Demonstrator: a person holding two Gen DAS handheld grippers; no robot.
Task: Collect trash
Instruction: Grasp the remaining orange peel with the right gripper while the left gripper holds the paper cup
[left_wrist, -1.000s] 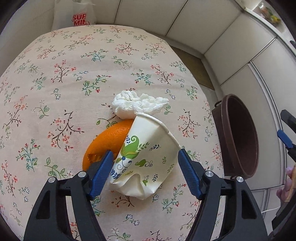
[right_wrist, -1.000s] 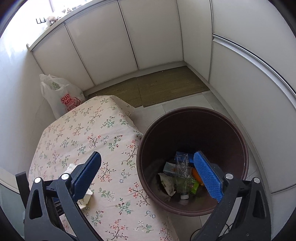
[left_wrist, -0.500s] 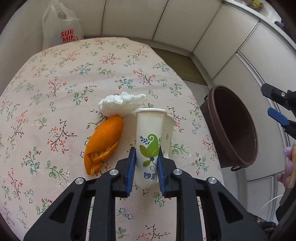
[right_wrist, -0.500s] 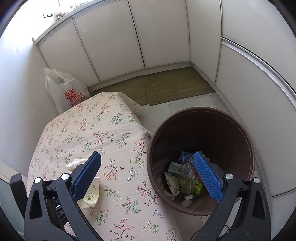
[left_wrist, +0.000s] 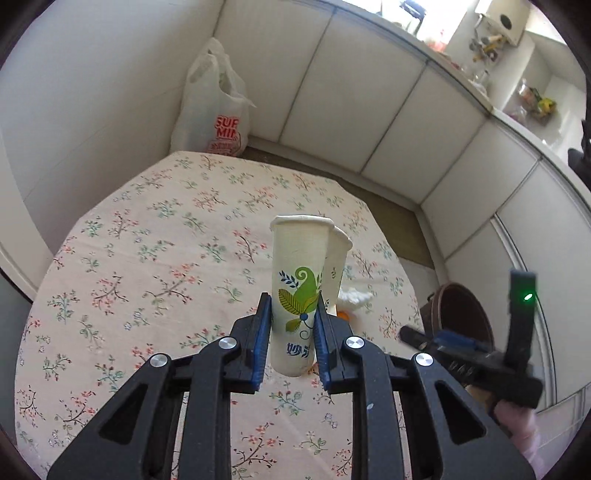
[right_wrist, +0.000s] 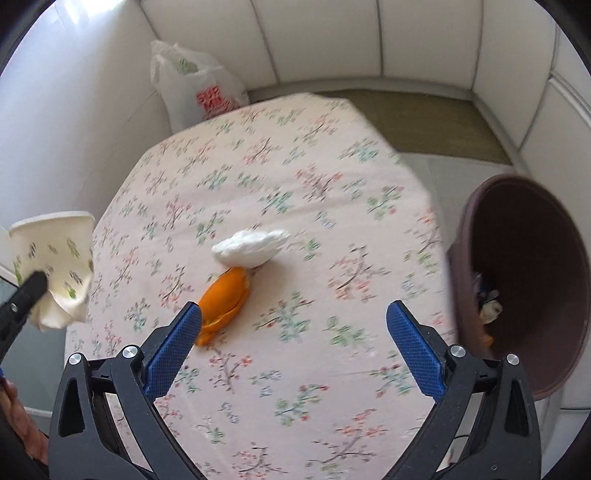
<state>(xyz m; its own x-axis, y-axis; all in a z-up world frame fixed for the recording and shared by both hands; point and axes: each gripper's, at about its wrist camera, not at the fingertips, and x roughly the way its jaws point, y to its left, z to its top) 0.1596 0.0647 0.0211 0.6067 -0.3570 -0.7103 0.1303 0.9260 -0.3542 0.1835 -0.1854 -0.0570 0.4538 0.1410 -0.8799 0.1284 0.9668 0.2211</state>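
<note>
My left gripper (left_wrist: 291, 314) is shut on a crushed white paper cup (left_wrist: 300, 280) with a green leaf print and holds it above the table. The cup also shows at the left edge of the right wrist view (right_wrist: 55, 266). My right gripper (right_wrist: 293, 325) is open and empty above the table, with an orange peel (right_wrist: 225, 299) by its left finger and a crumpled white tissue (right_wrist: 251, 247) just beyond the peel. The brown trash bin (right_wrist: 524, 280), with several pieces of trash inside, stands on the floor to the right of the table; it also shows in the left wrist view (left_wrist: 461, 314).
The table has a floral cloth (right_wrist: 295, 177). A white plastic shopping bag (left_wrist: 212, 110) stands on the floor behind the table against the wall. White cabinets line the room. A shelf with small items (left_wrist: 517, 66) runs along the upper right.
My left gripper closed on the paper cup and lifted it off the table. My right gripper swung from over the bin to over the table, above the peel and tissue.
</note>
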